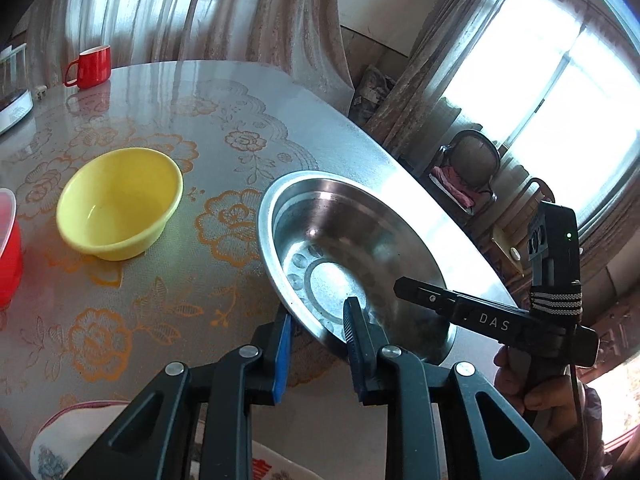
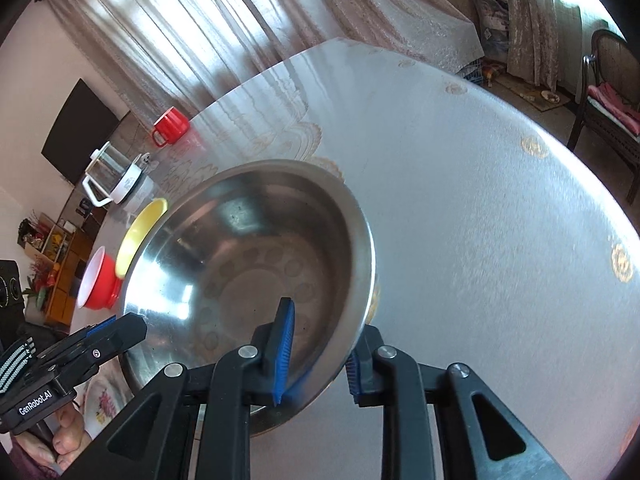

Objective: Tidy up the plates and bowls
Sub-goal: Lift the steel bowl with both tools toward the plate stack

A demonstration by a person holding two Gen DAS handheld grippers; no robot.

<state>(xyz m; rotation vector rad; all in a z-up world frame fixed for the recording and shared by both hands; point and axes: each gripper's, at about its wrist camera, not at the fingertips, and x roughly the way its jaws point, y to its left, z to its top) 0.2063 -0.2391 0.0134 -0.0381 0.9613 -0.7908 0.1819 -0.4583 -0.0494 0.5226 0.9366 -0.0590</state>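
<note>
A steel bowl (image 1: pixel 352 240) sits tilted near the table's right edge, held by both grippers at its near rim. My left gripper (image 1: pixel 318 336) is shut on the rim, one blue pad outside the wall and one inside. Its black body also shows at the lower left of the right wrist view (image 2: pixel 128 328). My right gripper (image 2: pixel 320 354) is shut on the steel bowl (image 2: pixel 256 264) at its near right rim, and its finger reaches in from the right (image 1: pixel 404 290). A yellow bowl (image 1: pixel 120 204) stands empty to the left, and beside it a red bowl (image 2: pixel 100 284) with a white inside.
A red mug (image 1: pixel 90 66) stands at the far side of the round floral table (image 1: pixel 160 320), with a glass kettle (image 2: pixel 116 180) to its left. A flowered plate (image 1: pixel 60 440) lies at the near edge. A chair (image 2: pixel 608 96) stands beyond the table by the window.
</note>
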